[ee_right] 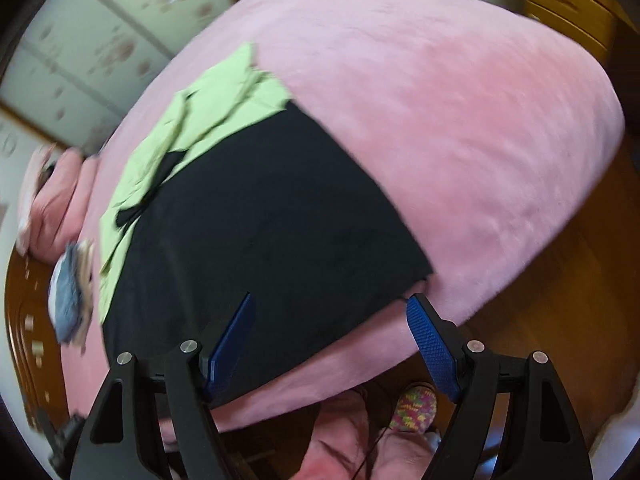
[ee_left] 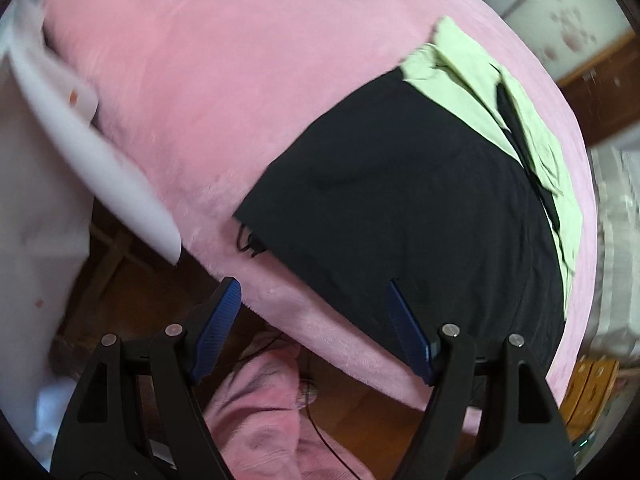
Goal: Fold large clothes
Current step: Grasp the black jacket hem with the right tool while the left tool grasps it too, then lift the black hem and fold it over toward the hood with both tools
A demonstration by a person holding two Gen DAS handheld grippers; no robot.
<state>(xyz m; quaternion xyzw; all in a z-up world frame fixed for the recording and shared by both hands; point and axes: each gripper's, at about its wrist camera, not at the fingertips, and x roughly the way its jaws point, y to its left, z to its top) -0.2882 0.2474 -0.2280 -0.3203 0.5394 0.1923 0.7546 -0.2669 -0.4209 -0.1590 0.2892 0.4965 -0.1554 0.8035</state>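
A large garment, black (ee_left: 400,200) in its lower part and light green (ee_left: 480,80) in its upper part, lies spread flat on a pink bed (ee_left: 200,100). It also shows in the right wrist view, black (ee_right: 260,220) and green (ee_right: 200,120). My left gripper (ee_left: 314,292) is open and empty, above the bed's near edge at the black hem's left corner. My right gripper (ee_right: 332,304) is open and empty, above the hem's right corner (ee_right: 420,276).
A white board (ee_left: 80,140) stands left of the bed. Wooden floor (ee_right: 560,300) lies around the bed. Pink-trousered legs (ee_left: 260,420) and a multicoloured slipper (ee_right: 412,408) are below. Folded clothes (ee_right: 72,292) and a pink pillow (ee_right: 56,200) sit at the bed's far side.
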